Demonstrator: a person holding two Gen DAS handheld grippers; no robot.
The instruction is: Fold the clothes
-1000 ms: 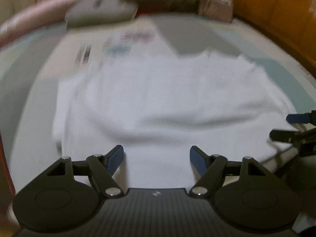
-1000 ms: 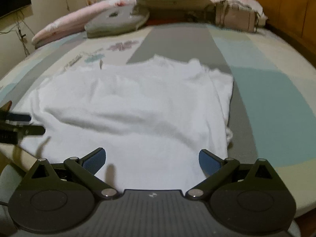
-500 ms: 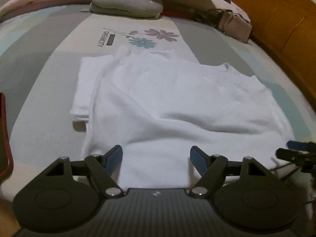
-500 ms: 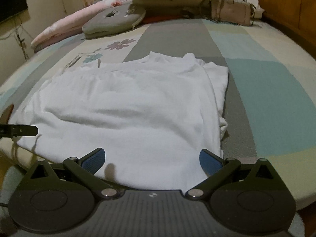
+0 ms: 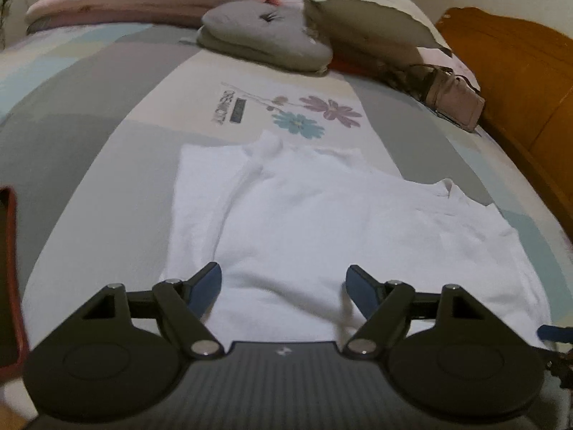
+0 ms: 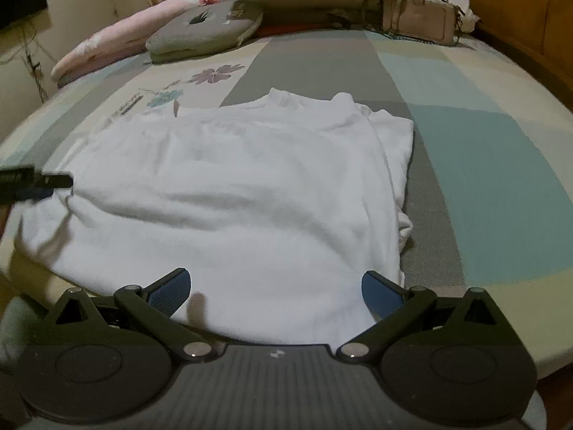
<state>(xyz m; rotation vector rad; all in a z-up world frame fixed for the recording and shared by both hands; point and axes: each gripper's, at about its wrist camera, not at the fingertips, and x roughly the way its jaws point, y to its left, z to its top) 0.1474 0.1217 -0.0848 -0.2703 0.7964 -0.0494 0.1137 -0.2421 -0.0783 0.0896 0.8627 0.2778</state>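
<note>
White T-shirt (image 6: 229,193) lies flat mid-bed, near hem at the bed (image 6: 501,150) edge, sleeves already tucked in; left gripper (image 5: 283,286) and right gripper (image 6: 275,290) hover spread and empty above that hem, apparently ready to pinch it

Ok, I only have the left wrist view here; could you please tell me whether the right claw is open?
Observer: Yes, the right claw is open and grips nothing; it hangs over the near hem of the white T-shirt.
Operator: Thank you. How does the shirt's edge look on that side?
Observer: The sleeve there looks folded in, lying layered along the side edge.
Operator: And can you see my claw from there?
Observer: Only the tip of the left claw, at the shirt's opposite edge; I cannot tell whether it touches the cloth.
</note>
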